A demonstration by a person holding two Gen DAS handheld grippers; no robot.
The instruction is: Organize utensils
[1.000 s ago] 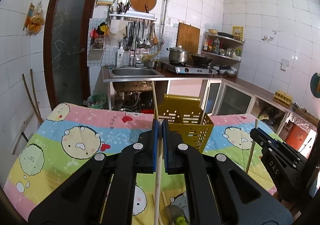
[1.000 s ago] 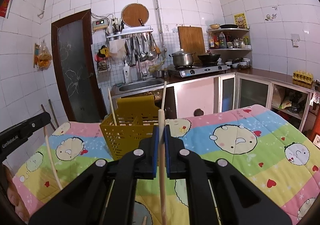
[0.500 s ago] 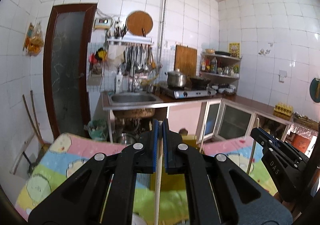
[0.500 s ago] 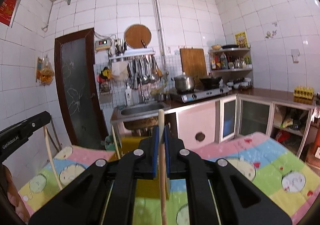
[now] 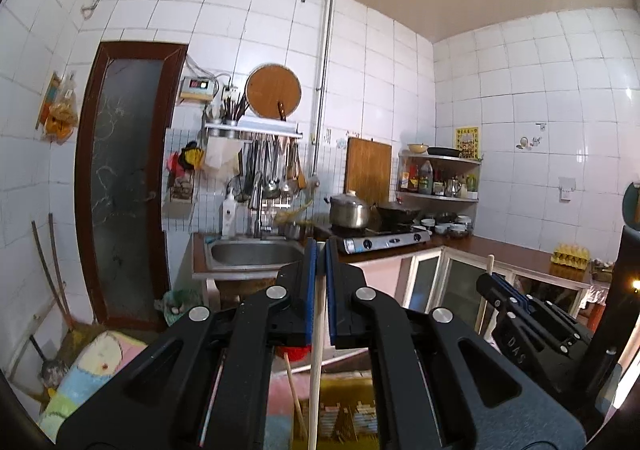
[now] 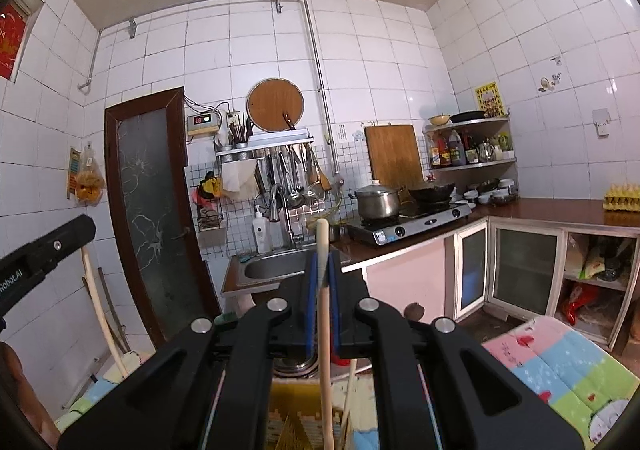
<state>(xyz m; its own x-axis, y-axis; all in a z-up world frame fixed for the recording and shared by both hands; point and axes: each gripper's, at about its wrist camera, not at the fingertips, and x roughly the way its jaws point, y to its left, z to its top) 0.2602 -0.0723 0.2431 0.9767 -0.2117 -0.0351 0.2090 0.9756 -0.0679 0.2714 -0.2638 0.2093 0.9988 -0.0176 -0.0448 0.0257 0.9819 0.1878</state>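
Observation:
My left gripper is shut on a pale wooden chopstick that hangs down toward the yellow slotted utensil basket below. My right gripper is shut on another wooden chopstick, its tip sticking up above the pads, its lower end over the same basket. Another chopstick stands in the basket. The right gripper also shows in the left wrist view, the left gripper in the right wrist view. Both are raised high above the table.
The colourful cartoon tablecloth lies below. Beyond stand a steel sink, a gas stove with a pot, a hanging utensil rack, a corner shelf and a brown door.
Both grippers have risen and tilted upward with their chopsticks; the basket and table have dropped to the bottom edge of both views.

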